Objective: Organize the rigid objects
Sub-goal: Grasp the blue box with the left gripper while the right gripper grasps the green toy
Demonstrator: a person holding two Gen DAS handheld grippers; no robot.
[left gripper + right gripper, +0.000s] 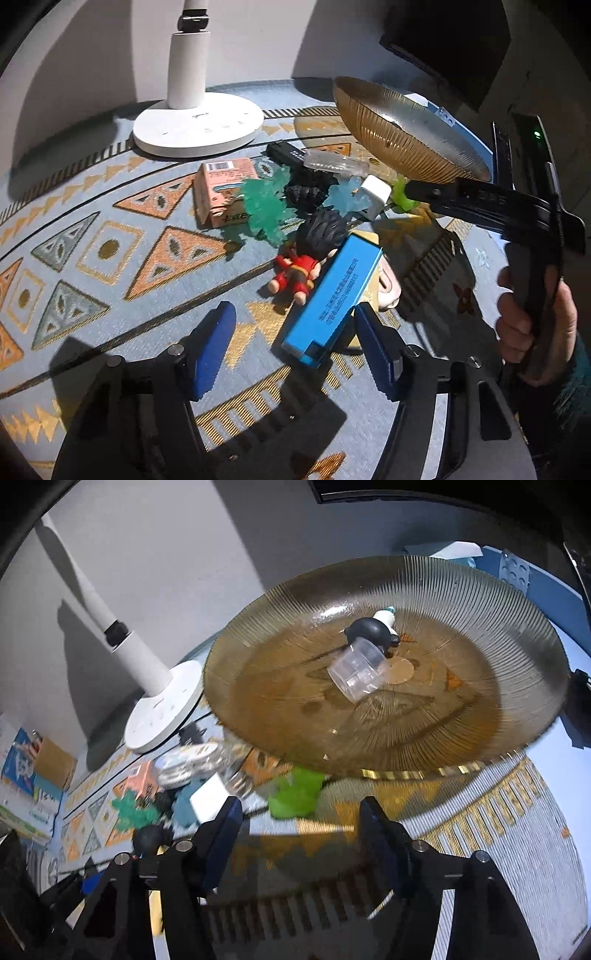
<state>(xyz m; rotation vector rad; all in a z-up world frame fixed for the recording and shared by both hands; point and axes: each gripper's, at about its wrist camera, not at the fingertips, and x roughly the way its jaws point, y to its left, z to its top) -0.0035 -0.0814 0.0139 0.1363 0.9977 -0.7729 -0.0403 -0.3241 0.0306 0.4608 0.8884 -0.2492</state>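
Broadly, a patterned cloth point(110, 236) covers the counter, with a white lamp base point(199, 127) at about eleven o'clock in the left wrist view, its stem cut off by the frame top. An amber ribbed glass plate point(388, 731) is raised off the counter and tilted, gripped at its rim by the right gripper point(421, 192), which is clamped on it; in the right wrist view the rim blurs where it meets the fingers. On the plate lie a clear plastic cup point(358, 672) and a small black-and-white figure point(373, 629), partly hidden behind the cup. The left gripper point(295, 343) hangs spread wide, its right finger beside a blue box point(332, 299). At twelve o'clock from it, a pink carton point(221, 192), green point(266, 210) and pale blue point(345, 195) translucent toys, a white block point(375, 197) and a red-suited doll point(299, 266) crowd together, overlapping so outlines are hard to separate.
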